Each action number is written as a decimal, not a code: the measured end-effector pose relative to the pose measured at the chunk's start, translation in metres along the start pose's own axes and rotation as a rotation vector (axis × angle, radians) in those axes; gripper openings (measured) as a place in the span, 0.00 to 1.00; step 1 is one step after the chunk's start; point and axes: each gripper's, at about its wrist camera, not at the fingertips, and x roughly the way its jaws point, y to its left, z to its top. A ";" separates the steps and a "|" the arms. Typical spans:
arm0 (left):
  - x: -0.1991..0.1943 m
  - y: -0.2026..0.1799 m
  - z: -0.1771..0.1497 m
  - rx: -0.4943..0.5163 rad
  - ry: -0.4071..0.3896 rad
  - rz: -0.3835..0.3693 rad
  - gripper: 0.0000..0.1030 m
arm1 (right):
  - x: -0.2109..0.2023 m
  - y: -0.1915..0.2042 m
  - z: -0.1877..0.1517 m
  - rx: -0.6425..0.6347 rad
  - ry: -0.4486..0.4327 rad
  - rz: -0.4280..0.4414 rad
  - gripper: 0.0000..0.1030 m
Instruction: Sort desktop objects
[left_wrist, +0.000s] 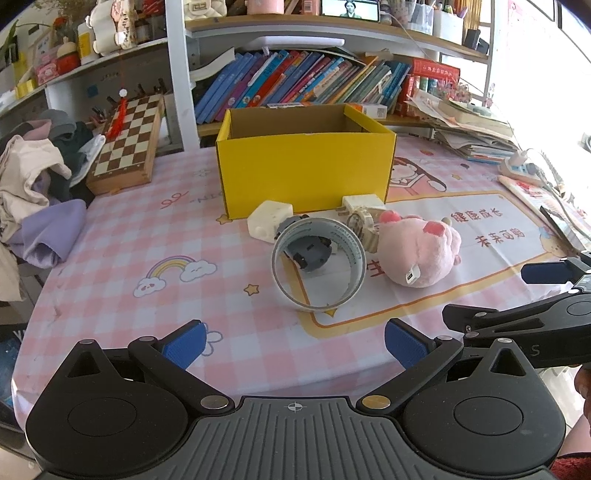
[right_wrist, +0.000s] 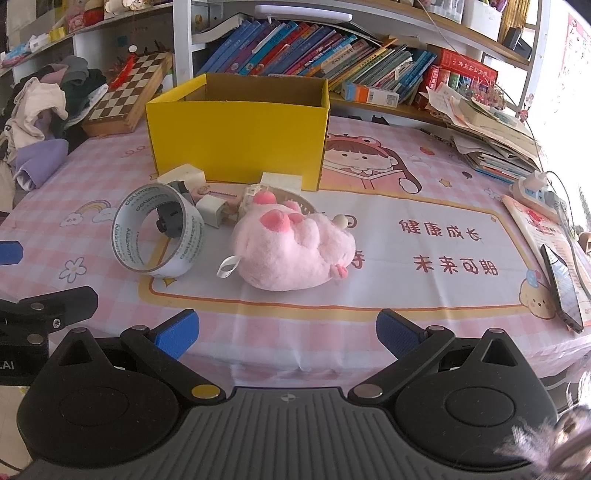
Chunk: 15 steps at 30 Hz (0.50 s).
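A yellow cardboard box stands open on the pink tablecloth. In front of it lie a roll of tape on its edge, a pink plush toy, a white charger block, a beige wristwatch and a small grey device seen through the roll. My left gripper is open near the table's front edge, short of the tape. My right gripper is open too, just before the plush toy. Neither holds anything.
A chessboard and a heap of clothes lie at the left. Stacked papers and books, a power strip and a phone sit at the right. A bookshelf runs behind the box.
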 end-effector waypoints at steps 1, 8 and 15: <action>0.000 0.000 0.000 0.000 0.001 0.000 1.00 | 0.000 0.000 0.000 0.001 0.000 0.000 1.00; 0.000 0.003 0.000 -0.010 -0.001 -0.007 1.00 | 0.000 0.001 0.001 -0.001 0.001 0.000 1.00; -0.001 0.004 0.001 -0.011 -0.013 -0.017 1.00 | -0.001 0.002 0.002 -0.003 -0.006 0.006 1.00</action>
